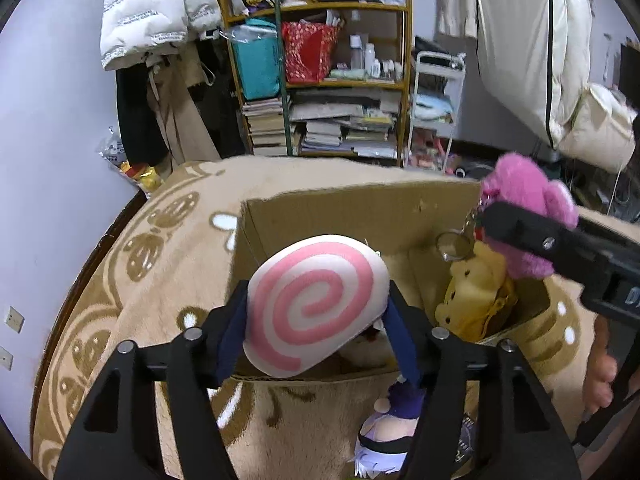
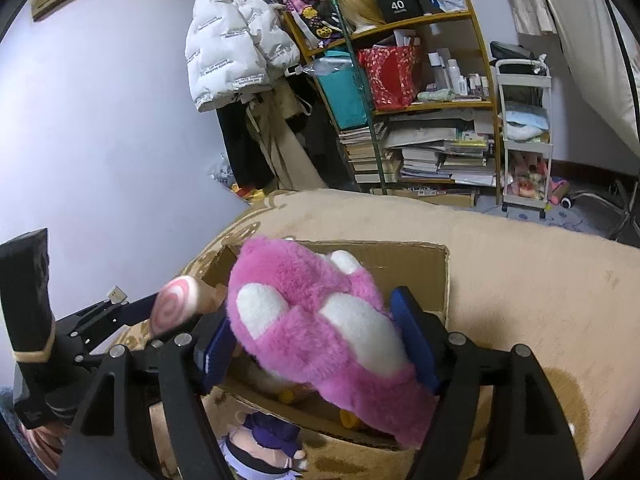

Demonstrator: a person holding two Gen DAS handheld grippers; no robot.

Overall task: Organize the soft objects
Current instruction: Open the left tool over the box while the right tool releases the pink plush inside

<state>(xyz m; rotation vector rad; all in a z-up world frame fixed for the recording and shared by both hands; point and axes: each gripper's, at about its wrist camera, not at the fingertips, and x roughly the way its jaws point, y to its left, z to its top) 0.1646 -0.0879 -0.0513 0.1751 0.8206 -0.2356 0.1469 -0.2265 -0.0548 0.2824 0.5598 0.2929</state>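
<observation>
I am pinching the spiral plush in my left gripper and the pink plush bear in my right gripper, holding both over the cardboard box for dropping in. A yellow plush is already lying inside; a purple doll is waiting on the rug just beside the box.

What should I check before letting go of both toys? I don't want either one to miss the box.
1. Left gripper holds the spiral cushion between its fingers: ok.
2. Right gripper holds the pink plush: ok.
3. Cardboard box open at the top: ok.
4. Spiral cushion over the opening: ok, though near the front wall.
5. Pink plush over the opening: ok in the right wrist view.
6. Room left beside the yellow plush already inside: cannot tell.
7. Purple-haired doll lying outside the box: not ok, not yet packed.
</observation>
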